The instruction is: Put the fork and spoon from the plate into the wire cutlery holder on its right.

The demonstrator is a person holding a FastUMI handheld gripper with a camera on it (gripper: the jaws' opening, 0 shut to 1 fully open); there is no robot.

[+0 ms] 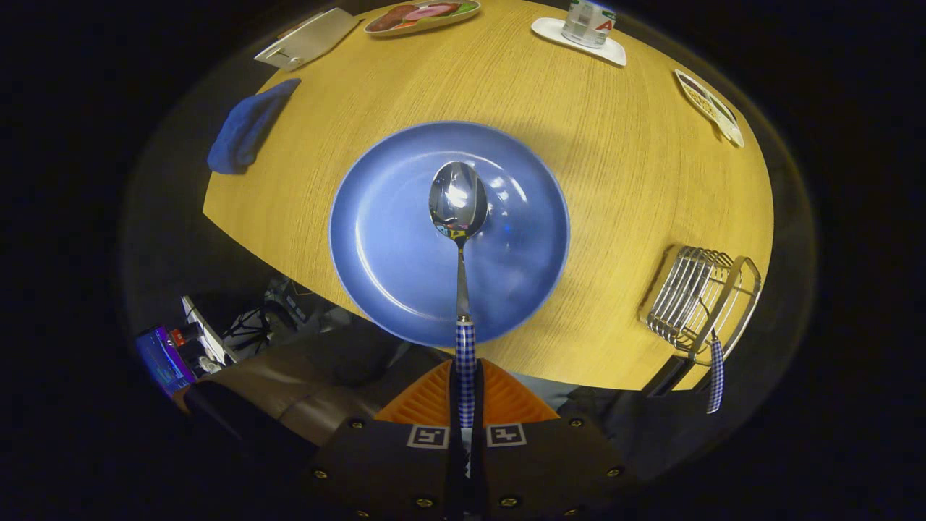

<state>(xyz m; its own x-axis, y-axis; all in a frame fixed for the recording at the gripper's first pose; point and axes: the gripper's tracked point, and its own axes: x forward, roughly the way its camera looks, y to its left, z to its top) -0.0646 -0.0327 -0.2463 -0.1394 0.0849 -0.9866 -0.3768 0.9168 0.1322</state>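
My gripper (466, 394) is shut on the checked handle of the spoon (459, 210). The spoon points straight ahead, its shiny bowl hanging above the middle of the blue plate (383, 246). No other cutlery lies on the plate. To the right of the plate, near the table's edge, stands the wire cutlery holder (700, 300). A checked handle (716, 376), which looks like the fork's, sticks out of the holder toward me.
On the round wooden table (615, 181) a blue cloth (246, 130) lies far left of the plate. Beyond the plate sit a white flat item (307, 40), a dish of food (421, 16), a glass on a white coaster (582, 29) and a small tray (710, 107).
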